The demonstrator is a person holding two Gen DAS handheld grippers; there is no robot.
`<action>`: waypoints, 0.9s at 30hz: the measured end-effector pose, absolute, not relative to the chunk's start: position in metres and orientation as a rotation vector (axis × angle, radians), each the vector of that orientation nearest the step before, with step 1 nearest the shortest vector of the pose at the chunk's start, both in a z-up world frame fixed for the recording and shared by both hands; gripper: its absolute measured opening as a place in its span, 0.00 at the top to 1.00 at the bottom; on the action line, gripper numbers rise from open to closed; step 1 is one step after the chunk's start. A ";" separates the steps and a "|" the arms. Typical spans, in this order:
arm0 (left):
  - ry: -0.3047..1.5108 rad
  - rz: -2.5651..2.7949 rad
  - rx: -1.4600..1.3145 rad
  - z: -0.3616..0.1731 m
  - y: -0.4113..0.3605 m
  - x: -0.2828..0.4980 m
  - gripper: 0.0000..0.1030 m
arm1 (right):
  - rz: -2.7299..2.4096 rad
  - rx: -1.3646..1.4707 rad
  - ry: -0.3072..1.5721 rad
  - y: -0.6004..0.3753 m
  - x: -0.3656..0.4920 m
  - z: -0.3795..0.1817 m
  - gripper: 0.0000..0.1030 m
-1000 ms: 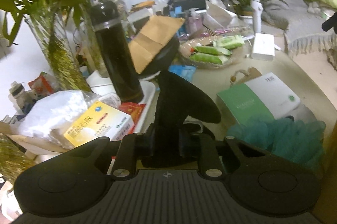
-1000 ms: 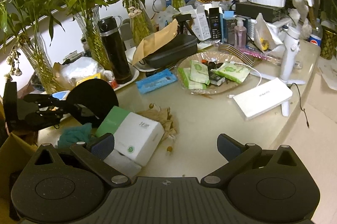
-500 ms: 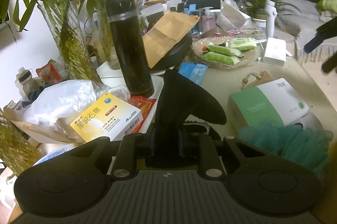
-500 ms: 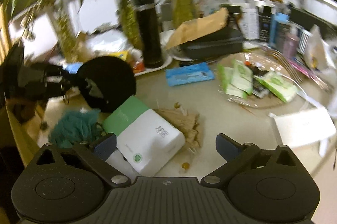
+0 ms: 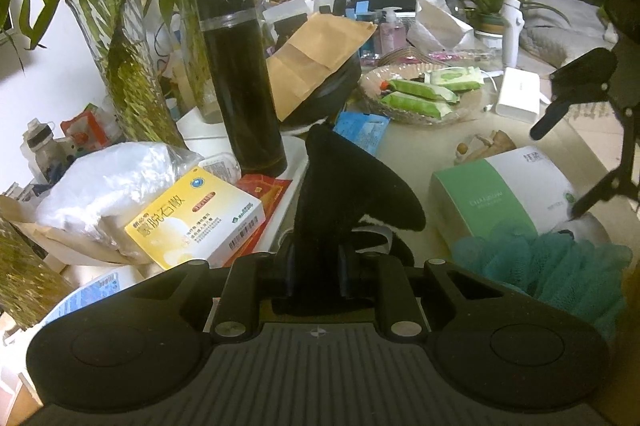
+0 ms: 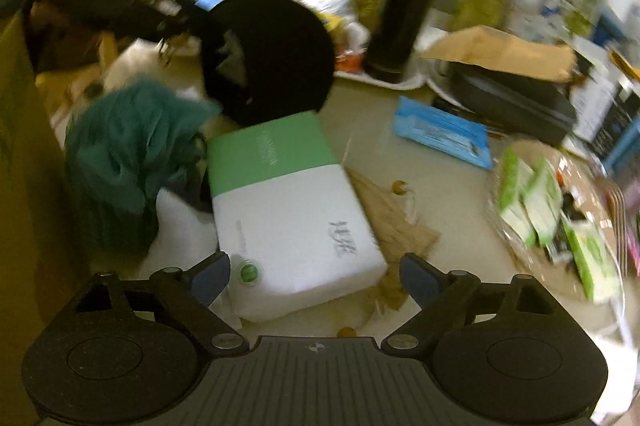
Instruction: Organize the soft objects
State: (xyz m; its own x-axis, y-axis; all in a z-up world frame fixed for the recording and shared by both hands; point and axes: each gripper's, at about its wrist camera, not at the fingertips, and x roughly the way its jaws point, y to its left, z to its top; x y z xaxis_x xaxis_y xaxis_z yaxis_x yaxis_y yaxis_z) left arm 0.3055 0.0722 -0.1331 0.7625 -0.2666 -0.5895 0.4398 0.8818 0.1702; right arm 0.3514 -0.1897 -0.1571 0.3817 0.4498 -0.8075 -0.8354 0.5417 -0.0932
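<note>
Since the earlier frame the right hand-held gripper (image 6: pixel 315 280) has swung down and rolled toward the green-and-white soft pack (image 6: pixel 288 210), which now fills the middle of its blurred view, while the left hand-held gripper (image 5: pixel 314 276) has kept its place. From the left in the left wrist view: a glass vase of bamboo stalks (image 5: pixel 128 74) stands at the back of the cluttered cream surface (image 5: pixel 412 162), with a crumpled white plastic bag (image 5: pixel 108 186) and a yellow-and-white medicine box (image 5: pixel 196 218) in front of it. Next comes a tall black flask (image 5: pixel 240 82) standing upright. In the centre, the left hand-held gripper holds its jaws narrow, pinched on a black soft fabric disc (image 5: pixel 344 194) that rises upright from between them, lifted off the surface. Behind it a brown paper envelope (image 5: pixel 316 58) lies on a black case, and further right a glass dish of green wipe packets (image 5: pixel 424 94) sits near a white rectangular box (image 5: pixel 518 94). Right again, the green-and-white soft pack lies flat on the surface, touching a teal mesh bath sponge (image 5: pixel 552 266) at the near right edge. In the right wrist view, the right hand-held gripper's jaws stand wide and are closing, one finger at each side of the pack's near end, not pressing on it.
</note>
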 end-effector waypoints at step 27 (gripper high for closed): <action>0.547 -0.422 0.236 -0.112 0.076 0.297 0.81 | 0.869 -0.512 0.817 -0.184 0.364 -0.149 0.15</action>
State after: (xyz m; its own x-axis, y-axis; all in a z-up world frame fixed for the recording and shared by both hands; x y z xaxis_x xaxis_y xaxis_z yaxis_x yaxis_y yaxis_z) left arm 0.2971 0.0757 -0.1116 0.7722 -0.3235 -0.5469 0.4469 0.8883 0.1056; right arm 0.3644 -0.1839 -0.1487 0.3832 0.4629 -0.7993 -0.8259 0.5592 -0.0721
